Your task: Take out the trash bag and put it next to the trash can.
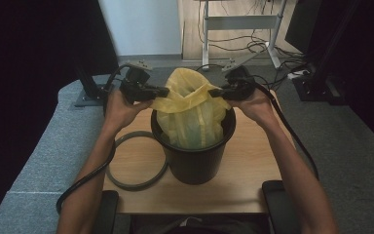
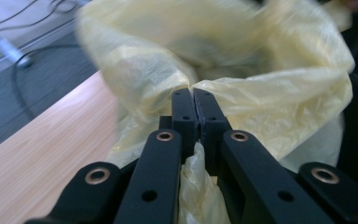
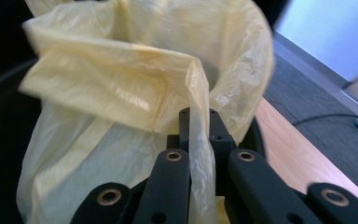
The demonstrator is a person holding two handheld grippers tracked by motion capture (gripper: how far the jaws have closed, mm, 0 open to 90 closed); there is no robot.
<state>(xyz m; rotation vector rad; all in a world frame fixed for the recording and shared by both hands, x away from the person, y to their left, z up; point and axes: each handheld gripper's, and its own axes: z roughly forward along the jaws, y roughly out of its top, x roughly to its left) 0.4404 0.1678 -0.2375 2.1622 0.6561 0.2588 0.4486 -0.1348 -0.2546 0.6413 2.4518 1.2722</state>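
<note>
A yellow plastic bag (image 1: 191, 109) stands in a black bin (image 1: 195, 156) at the middle of the wooden table (image 1: 243, 161). Its mouth rises above the bin's rim and is stretched sideways between both grippers. My left gripper (image 1: 163, 91) is shut on the bag's left edge; the film (image 2: 261, 98) is pinched between the black jaws and a fold hangs down between them. My right gripper (image 1: 213, 91) is shut on the right edge, with a strip of the bag (image 3: 121, 93) pulled through its jaws. The bin's inside is hidden by the bag.
A dark ring (image 1: 136, 163), like a loose bin rim, lies flat on the table left of the bin. Grey carpet (image 1: 44, 146) surrounds the table. A white desk frame (image 1: 238, 24) and cables stand behind it. Dark curtains close both sides.
</note>
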